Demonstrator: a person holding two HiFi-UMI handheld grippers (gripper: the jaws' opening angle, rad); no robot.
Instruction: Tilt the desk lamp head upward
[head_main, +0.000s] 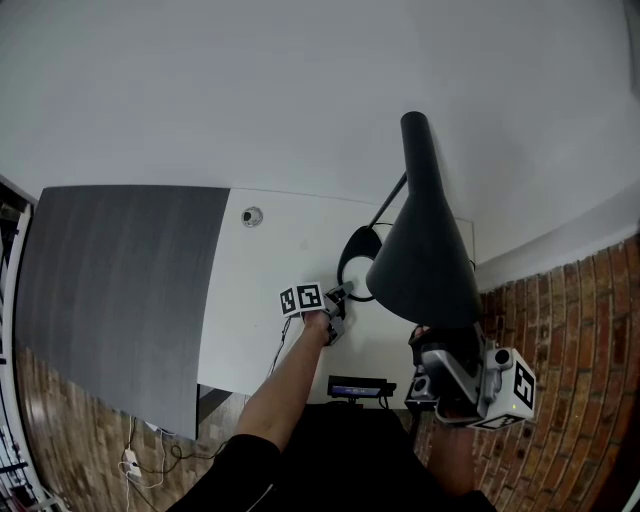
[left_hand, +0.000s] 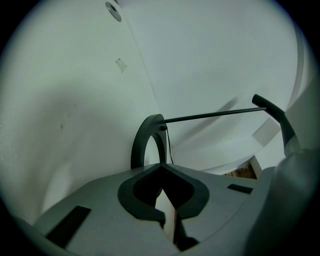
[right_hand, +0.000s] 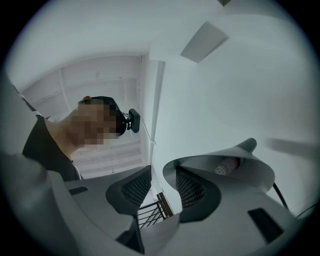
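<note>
Right gripper (right_hand: 162, 182) jaws partly open, clamping nothing; thin rim of lamp head (right_hand: 250, 175) sits in gap, against one pad. Left gripper (left_hand: 161, 167) jaws fully closed, empty, tips just beside ring base (left_hand: 147, 142) on white table (head_main: 270, 300). Head probably light, stiff, smooth, so slippery. Rim looks best hold, far from hinge. Thin rod (left_hand: 215, 115) may flex, base may shift.

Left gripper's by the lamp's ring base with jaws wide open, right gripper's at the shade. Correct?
One thing is wrong: the left gripper has its jaws shut, tips together, as the left gripper view shows. It is by the ring base, and the right gripper is at the shade.
</note>
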